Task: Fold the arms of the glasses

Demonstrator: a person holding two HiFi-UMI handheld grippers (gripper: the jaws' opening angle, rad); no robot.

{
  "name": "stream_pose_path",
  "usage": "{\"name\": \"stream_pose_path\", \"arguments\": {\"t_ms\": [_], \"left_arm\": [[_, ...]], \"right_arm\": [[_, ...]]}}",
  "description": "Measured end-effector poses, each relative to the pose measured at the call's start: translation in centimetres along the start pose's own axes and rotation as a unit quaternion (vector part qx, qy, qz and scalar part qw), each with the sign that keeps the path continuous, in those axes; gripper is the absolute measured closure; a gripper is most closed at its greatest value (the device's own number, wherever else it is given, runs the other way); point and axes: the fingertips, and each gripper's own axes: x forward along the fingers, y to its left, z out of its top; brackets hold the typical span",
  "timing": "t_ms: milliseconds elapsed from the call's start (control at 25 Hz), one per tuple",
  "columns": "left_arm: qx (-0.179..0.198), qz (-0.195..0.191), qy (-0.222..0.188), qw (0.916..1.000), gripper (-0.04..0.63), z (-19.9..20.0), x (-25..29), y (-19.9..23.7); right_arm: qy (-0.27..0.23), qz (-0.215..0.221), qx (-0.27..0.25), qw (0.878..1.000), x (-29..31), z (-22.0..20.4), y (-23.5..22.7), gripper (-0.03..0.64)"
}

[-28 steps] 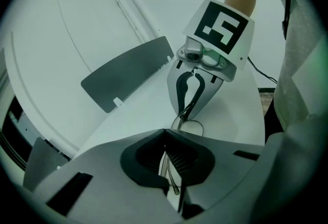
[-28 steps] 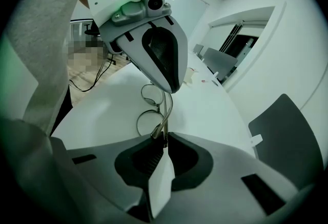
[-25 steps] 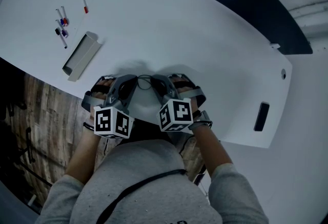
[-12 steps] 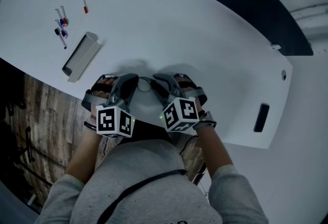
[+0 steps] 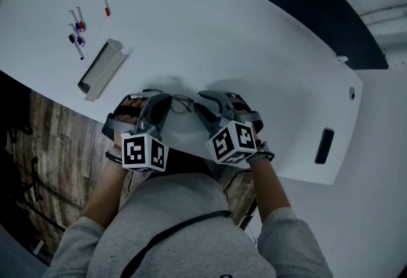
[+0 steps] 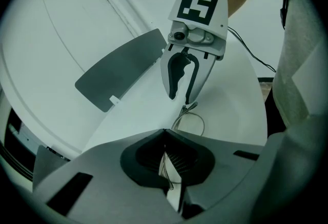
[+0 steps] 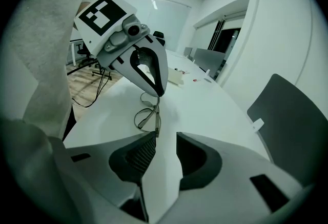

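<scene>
Glasses (image 5: 181, 104) sit on the tabletop (image 5: 222, 35), lower centre of the head view, between both tools. Left tool (image 6: 166, 159) is clenched on the thin frame, likely steadying it. Right tool (image 7: 161, 154) is released, jaws just opening; the arm tip sits at their mouth, unpressed. Count: one glasses, two tools, one tray (image 5: 102, 68).

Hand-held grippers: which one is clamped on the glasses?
The left hand-held gripper, jaws shut on the glasses. On the right hand-held gripper the jaws have just been opening, nothing gripped between them.
</scene>
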Motion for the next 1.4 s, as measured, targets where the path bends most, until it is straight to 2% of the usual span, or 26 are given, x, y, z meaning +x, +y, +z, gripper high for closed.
{"name": "stream_pose_path", "arguments": {"t_ms": [160,480,880,1120,1400], "left_arm": [[0.009,-0.006,0.009,0.9999,0.580,-0.2,0.1,-0.7],[-0.002,-0.004,0.008,1.0000,0.581,-0.2,0.2,-1.0],[-0.094,0.010,-0.025,0.9952,0.580,-0.6,-0.4,-0.2],[-0.110,0.021,-0.045,0.9927,0.580,-0.4,-1.3,0.3],[-0.152,0.030,-0.056,0.9864,0.580,-1.2,-3.2,-0.2]], "right_arm": [[0.005,-0.009,0.001,1.000,-0.5,-0.3,-0.1,0.480],[-0.003,-0.019,-0.002,1.000,-0.8,0.2,0.1,0.503],[-0.008,-0.034,0.002,0.999,-1.4,0.6,0.6,0.560],[-0.018,-0.046,0.010,0.999,-2.1,1.3,1.1,0.578],[-0.033,-0.083,0.021,0.996,-3.1,2.8,1.6,0.598]]}}
